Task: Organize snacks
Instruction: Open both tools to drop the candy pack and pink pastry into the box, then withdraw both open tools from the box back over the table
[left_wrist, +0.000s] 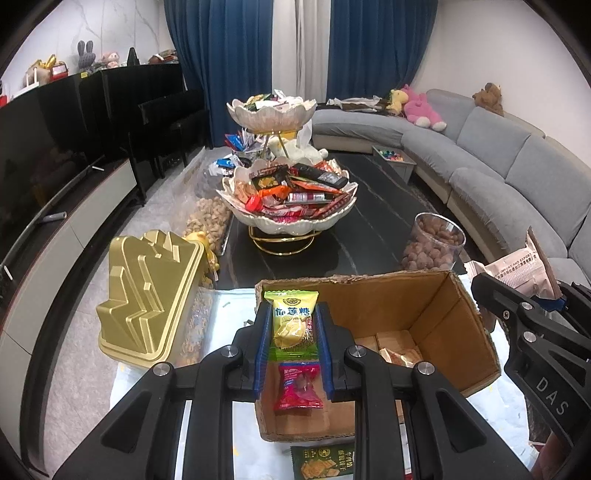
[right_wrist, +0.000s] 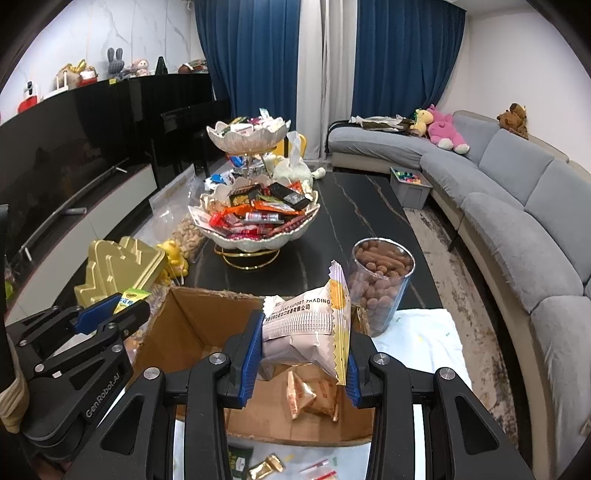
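Left tool (left_wrist: 293, 332) clamped on a green-and-yellow candy packet (left_wrist: 291, 321), held upright over the near-left corner of the open cardboard box (left_wrist: 443, 317); a red packet (left_wrist: 299, 386) lies on the box floor just below it. Right tool (right_wrist: 301, 350) gripping a pale pink snack bag (right_wrist: 306, 328), tilted, above the same box, with orange-wrapped packets (right_wrist: 310, 397) at the bottom. Box sits at the near edge of the dark worktop (right_wrist: 351, 221). Beyond: clear jar of brown nuts (right_wrist: 380, 284), gold lid (left_wrist: 147, 295) left, two-tier snack stand (left_wrist: 284, 199) heaped with wrappers mid-worktop.
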